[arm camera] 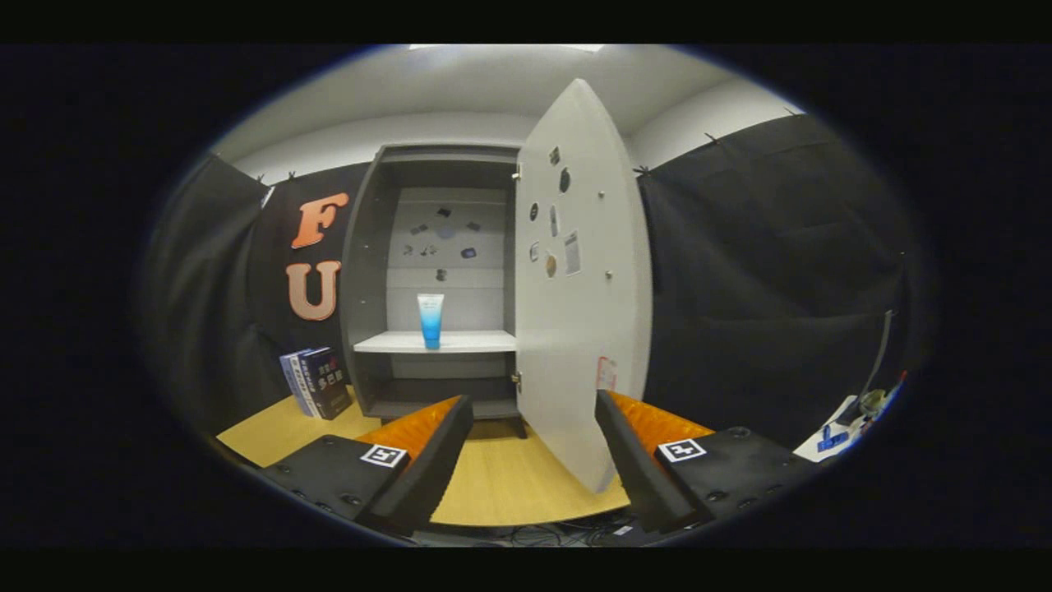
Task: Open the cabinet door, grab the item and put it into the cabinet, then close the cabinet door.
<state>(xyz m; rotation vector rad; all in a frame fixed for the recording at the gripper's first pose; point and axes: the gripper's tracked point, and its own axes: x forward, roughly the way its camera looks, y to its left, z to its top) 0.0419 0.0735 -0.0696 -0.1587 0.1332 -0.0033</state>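
Blue, fading to white at the top, the squeeze tube (430, 320) stands upright on its cap on the white shelf (448, 341) inside the grey cabinet (366, 271), toward the shelf's front edge and well beyond the fingers. Judged by its form, it is a light, soft-walled plastic item with a smooth, likely slippery skin; standing on a narrow cap it would tip easily. Should it need resetting, the best hold appears to be across the lower body near the stiffer cap, with moderate pressure only.

Placement appears complete. The cabinet door (579, 279) stands wide open, swung out to the right of the opening, its lower edge just ahead of the right finger. Small stickers dot its inner face and the cabinet's back panel.

Gripper (534, 448): fingers spread apart, holding nothing, hovering over the wooden table (501, 485). Remaining step, by judgement: push the door shut from its outer face.

Two dark books (316, 382) lean beside the cabinet's left wall.
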